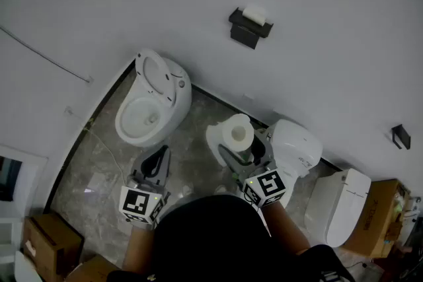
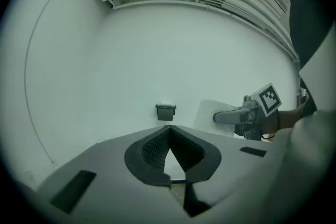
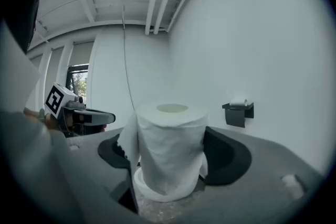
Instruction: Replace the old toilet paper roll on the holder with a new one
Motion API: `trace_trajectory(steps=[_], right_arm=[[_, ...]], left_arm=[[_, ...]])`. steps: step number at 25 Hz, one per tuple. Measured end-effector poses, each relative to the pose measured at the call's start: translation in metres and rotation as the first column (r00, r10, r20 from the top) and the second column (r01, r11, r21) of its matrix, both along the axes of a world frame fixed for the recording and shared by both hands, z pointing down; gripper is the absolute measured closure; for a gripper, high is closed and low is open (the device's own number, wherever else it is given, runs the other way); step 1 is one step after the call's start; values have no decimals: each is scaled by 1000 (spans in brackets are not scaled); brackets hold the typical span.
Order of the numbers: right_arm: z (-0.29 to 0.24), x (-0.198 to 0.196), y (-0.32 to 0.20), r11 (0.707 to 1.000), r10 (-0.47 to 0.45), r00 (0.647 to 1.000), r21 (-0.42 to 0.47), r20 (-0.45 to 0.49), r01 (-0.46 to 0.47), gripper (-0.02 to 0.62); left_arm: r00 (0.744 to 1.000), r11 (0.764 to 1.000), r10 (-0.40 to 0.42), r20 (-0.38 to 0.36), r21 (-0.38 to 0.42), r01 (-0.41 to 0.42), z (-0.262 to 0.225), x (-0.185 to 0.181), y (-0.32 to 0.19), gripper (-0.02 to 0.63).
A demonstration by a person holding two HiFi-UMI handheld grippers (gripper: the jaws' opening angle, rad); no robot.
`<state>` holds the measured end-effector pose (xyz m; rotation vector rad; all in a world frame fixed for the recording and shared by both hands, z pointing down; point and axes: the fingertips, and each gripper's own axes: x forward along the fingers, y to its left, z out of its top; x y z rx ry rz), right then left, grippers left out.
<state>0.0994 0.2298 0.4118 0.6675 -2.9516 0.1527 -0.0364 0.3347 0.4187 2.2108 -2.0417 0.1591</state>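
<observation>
While the holder (image 1: pixel 250 26) hangs on the wall well apart from both tools, with the old roll (image 1: pixel 254 13) resting on top, the head view lists the right gripper (image 1: pixel 239 152) carrying the new roll (image 1: pixel 236 134) upright, presumably for transport there. The left gripper (image 1: pixel 157 159) is near a toilet (image 1: pixel 153 99), which only this view shows.

Left gripper view: jaws clenched on nothing, likely kept free for the old roll. The holder lies ahead.

Right gripper view: jaws clasp the new roll's sides. A loose sheet (image 3: pixel 126 134), unseen elsewhere, hangs at its left.
</observation>
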Motion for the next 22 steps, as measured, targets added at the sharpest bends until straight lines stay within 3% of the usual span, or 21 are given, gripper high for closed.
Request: trace_trajectory(steps=[12, 22], right_arm=[[0, -38, 20, 998, 28, 1000, 61, 3, -28, 229], [19, -60, 17, 993, 117, 993, -30, -1, -117, 227]], left_arm=[[999, 999, 44, -18, -12, -44, 11, -37, 23, 592], [997, 997, 65, -50, -31, -66, 34, -79, 36, 592]])
